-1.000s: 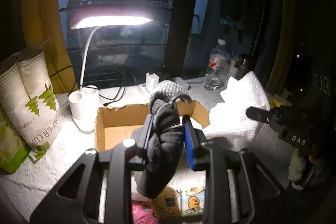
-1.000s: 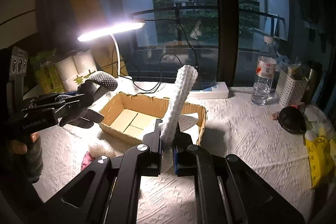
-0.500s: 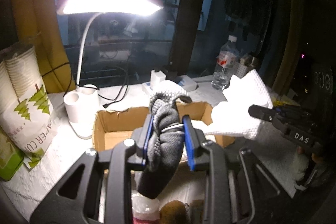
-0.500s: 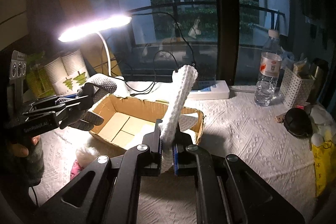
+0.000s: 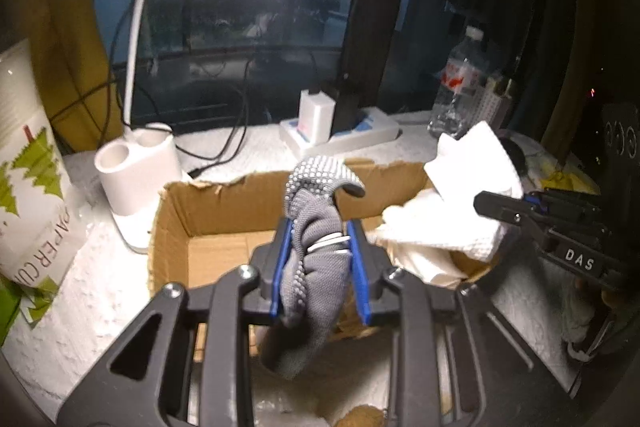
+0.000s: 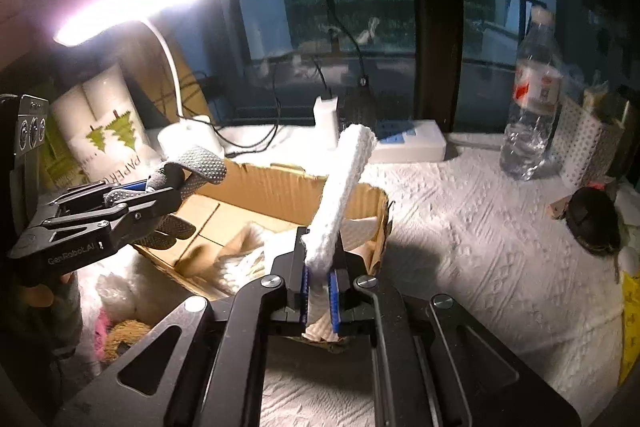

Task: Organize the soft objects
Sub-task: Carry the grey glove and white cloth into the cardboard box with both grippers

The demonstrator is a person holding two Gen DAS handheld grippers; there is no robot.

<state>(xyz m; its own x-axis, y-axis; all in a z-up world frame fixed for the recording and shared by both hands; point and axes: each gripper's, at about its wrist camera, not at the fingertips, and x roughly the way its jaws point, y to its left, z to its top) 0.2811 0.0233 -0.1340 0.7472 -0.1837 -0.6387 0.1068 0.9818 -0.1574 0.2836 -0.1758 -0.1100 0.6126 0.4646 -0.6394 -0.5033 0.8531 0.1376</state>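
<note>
My left gripper [image 5: 320,267] is shut on a grey dotted glove [image 5: 314,267], held over the near wall of an open cardboard box [image 5: 224,203]. From the right wrist view the same gripper [image 6: 160,197] and glove [image 6: 196,167] hang over the box's left side [image 6: 280,183]. My right gripper [image 6: 319,301] is shut on a folded white cloth [image 6: 340,195] that stands up over the box's right end. In the left wrist view that cloth [image 5: 468,187] droops into the box, with the right gripper [image 5: 516,207] beside it.
A lit desk lamp with a white base [image 5: 136,171] stands behind the box, next to a pack of paper cups [image 5: 28,163]. A power strip [image 6: 408,143], a water bottle [image 6: 532,103] and a black round object [image 6: 592,223] sit on the white table cover [image 6: 480,227]. Plush items [image 6: 120,331] lie near the box's front.
Both grippers have moved forward and down toward the box, which looks larger and closer. The glove and the white cloth stay gripped as before.
</note>
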